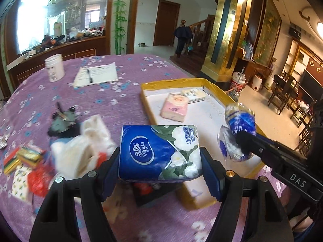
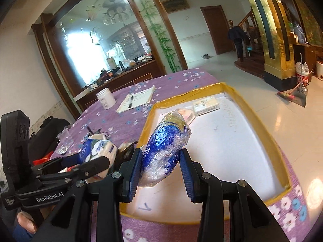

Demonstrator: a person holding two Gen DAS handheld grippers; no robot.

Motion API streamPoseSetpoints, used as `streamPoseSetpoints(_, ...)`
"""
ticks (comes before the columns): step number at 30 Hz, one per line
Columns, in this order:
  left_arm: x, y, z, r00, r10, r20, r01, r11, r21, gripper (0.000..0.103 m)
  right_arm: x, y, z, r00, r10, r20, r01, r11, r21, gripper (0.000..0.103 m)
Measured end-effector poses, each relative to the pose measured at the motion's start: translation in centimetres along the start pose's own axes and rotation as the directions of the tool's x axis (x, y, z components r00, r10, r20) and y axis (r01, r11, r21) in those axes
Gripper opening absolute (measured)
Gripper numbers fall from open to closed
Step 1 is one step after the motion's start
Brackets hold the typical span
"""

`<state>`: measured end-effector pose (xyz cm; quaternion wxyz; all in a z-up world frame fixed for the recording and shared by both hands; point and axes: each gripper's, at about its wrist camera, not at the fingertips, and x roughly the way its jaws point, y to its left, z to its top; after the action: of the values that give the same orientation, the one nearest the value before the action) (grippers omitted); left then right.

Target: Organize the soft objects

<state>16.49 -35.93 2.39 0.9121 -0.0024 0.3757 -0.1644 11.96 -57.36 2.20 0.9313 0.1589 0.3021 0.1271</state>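
On the round table [image 1: 125, 74] with its purple flowered cloth, a white plastic jar [image 1: 54, 67] stands near the far left edge, and just to its right lies a paper notepad [image 1: 96, 74] with a black pen [image 1: 89, 76] across it. Nearer, toward the left edge, is a blurred heap: striped colourful packets [image 1: 22, 157], a red plastic bag [image 1: 38, 179], white soft tissue or cloth [image 1: 88, 141] and a dark small object [image 1: 62, 123] that cannot be made out. In the middle, the left gripper [image 1: 161, 171] holds a blue Vinda tissue pack [image 1: 159, 153] printed with white flowers, its blue pads pressed on the pack's two sides and the pack raised above the table, at the near left side of the tray. To the right, along the table's right edge, sits a shallow white tray [image 1: 210, 84] with a yellow taped rim; in its far part lie a pink tissue pack [image 1: 175, 106] and, touching it at the far side, a pale yellow tissue pack [image 1: 193, 95]. Farthest right, the right gripper [image 2: 161, 161] clamps a crumpled blue-and-white Vinda tissue packet [image 2: 167, 141] in clear wrap, jaws narrow, the packet standing tilted above the tray's near left part, clear of its floor. Beyond the table a person [image 1: 182, 38] in dark clothes stands by the staircase.
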Motion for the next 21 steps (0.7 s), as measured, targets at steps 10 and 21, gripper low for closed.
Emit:
streamPoseSetpoints(10,5.0,-4.0,1.9,0.998,0.006,-0.061,-0.003,0.999,0.051,0.072,2.8,-3.1,4.1,0.993,-0.083,-0.088,0.081,0.996,-0.026,0.041)
streamPoseSetpoints(21,8.4,-5.3,2.5,0.992,0.014,-0.127,-0.006,0.998,0.065,0.072,9.5,-6.0,6.2,0.948,-0.143,-0.283,0.148,0.989,-0.003,0.041)
